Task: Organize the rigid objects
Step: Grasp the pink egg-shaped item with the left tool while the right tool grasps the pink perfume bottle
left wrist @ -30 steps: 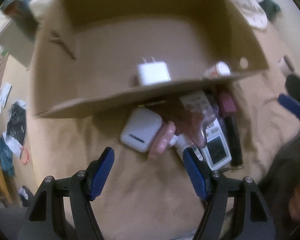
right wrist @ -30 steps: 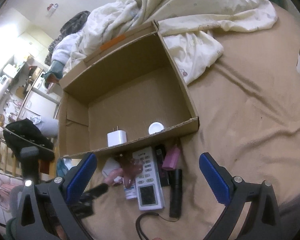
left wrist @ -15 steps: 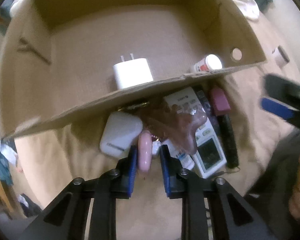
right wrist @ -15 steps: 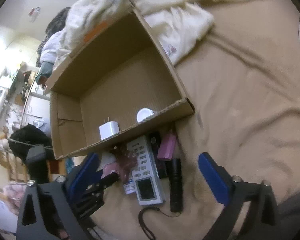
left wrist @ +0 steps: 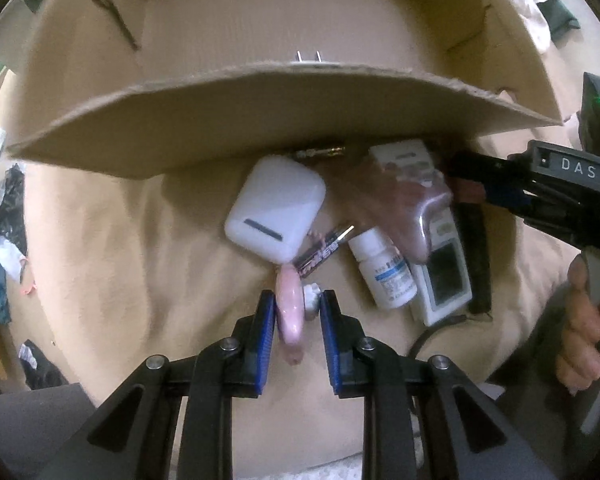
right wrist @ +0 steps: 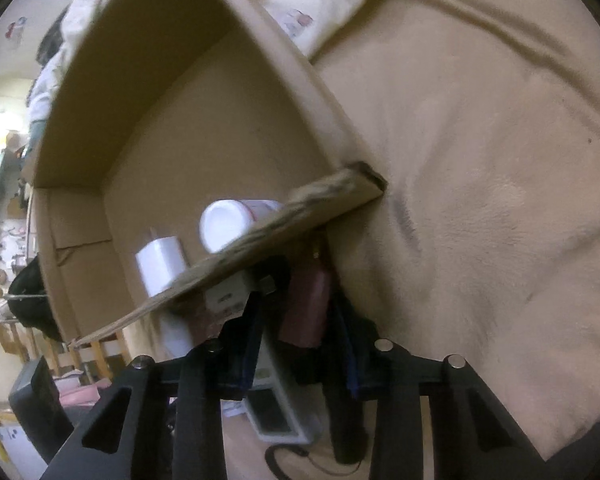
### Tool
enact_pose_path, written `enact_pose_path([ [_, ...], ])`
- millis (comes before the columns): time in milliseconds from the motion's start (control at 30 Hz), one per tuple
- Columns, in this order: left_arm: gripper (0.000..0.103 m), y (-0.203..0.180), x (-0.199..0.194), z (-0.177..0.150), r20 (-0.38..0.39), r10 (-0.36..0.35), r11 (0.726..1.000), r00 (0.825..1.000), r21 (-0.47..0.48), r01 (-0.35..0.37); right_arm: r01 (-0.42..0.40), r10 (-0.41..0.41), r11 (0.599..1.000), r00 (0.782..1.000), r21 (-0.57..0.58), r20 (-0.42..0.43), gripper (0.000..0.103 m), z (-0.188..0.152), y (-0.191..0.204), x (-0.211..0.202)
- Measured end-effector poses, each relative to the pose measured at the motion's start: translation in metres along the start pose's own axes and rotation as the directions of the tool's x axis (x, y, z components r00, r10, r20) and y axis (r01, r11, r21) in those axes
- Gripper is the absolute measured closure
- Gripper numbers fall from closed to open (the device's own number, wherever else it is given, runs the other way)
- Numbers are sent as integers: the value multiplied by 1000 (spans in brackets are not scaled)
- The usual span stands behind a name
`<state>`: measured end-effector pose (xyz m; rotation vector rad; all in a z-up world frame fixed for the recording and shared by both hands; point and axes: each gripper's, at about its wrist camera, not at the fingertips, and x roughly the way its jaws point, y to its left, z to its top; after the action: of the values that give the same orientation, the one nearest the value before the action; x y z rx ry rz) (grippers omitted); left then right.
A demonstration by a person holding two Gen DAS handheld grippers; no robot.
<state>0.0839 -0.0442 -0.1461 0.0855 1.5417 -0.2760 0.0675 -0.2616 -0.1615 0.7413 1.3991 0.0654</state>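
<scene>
Jaws of left gripper (left wrist: 296, 312) clamped on pink tube (left wrist: 289, 312), near side of cardboard box (left wrist: 260, 120). Jaws of right gripper (right wrist: 300, 320) nearly closed around maroon case (right wrist: 306, 304), just outside box's near wall. White charger (right wrist: 160, 264), white bottle (right wrist: 224, 226) inside box. White earbud case (left wrist: 276, 210), pill bottle (left wrist: 384, 272) on tan blanket (right wrist: 480, 200).

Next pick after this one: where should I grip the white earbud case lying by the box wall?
Grip the white earbud case across its two long flat sides, coming from above. Its near end overlaps the battery, and the cardboard box wall overhangs its far end.
</scene>
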Motion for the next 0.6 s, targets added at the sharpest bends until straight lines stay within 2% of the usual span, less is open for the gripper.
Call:
enact_pose_path([
  [67, 82, -8, 8, 8, 0, 29, 999, 1000, 19, -29, 19, -19, 1000, 1000, -15, 3, 75, 0, 3, 3],
  [200, 82, -10, 23, 17, -24, 58, 998, 998, 26, -57, 58, -56, 996, 998, -68, 30, 81, -5, 12, 2],
  [367, 82, -13, 14, 16, 11, 65, 997, 998, 38, -65, 47, -42, 996, 997, -73, 63, 86, -11, 15, -8],
  [600, 82, -8, -6, -5, 72, 74, 997, 995, 10, -75, 52, -41, 992, 994, -112, 103, 87, -21, 15, -25],
])
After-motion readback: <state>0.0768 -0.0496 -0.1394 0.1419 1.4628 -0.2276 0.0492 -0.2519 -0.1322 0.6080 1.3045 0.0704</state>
